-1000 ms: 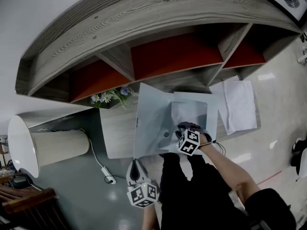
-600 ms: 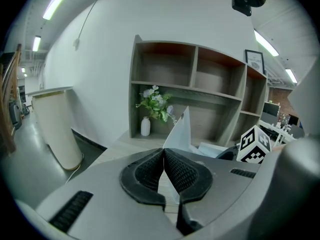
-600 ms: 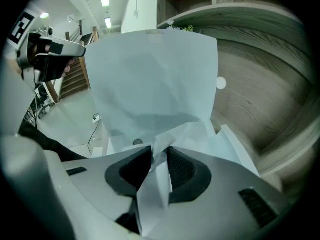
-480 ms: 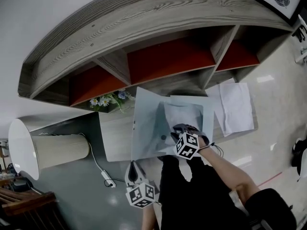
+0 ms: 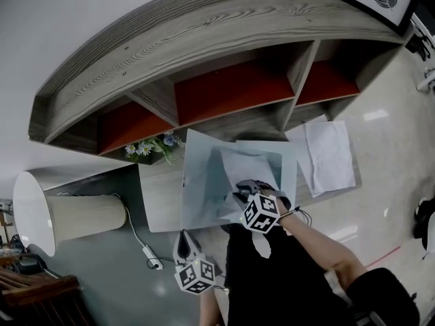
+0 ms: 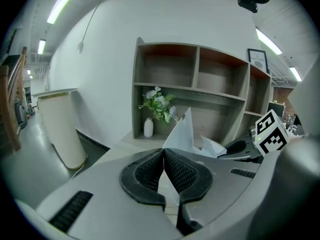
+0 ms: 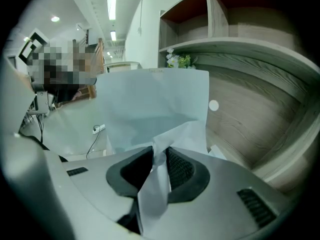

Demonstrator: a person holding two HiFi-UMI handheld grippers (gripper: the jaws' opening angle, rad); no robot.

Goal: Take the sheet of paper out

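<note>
A pale blue folder (image 5: pixel 204 182) lies open on the wooden desk, its left flap standing up. My left gripper (image 5: pixel 185 240) is at the folder's near left corner, shut on the cover's edge, which shows as a thin pale strip between the pads (image 6: pixel 164 176). A white sheet of paper (image 5: pixel 248 165) rises out of the folder. My right gripper (image 5: pixel 243 190) holds its near edge, jaws closing on it. In the right gripper view the crumpled sheet (image 7: pixel 182 134) runs between the pads (image 7: pixel 160 166), with the raised flap (image 7: pixel 150 104) behind.
A wooden shelf unit (image 5: pixel 224 94) with red back panels stands along the desk's far side. A small vase of flowers (image 5: pixel 146 148) sits left of the folder, another white sheet (image 5: pixel 326 155) to its right. A white lamp shade (image 5: pixel 68 216) and power strip (image 5: pixel 153 263) are lower left.
My right gripper has risen and drawn back towards me with the white sheet, which now lifts clear of the folder's right half. The left gripper has stayed where it was.
</note>
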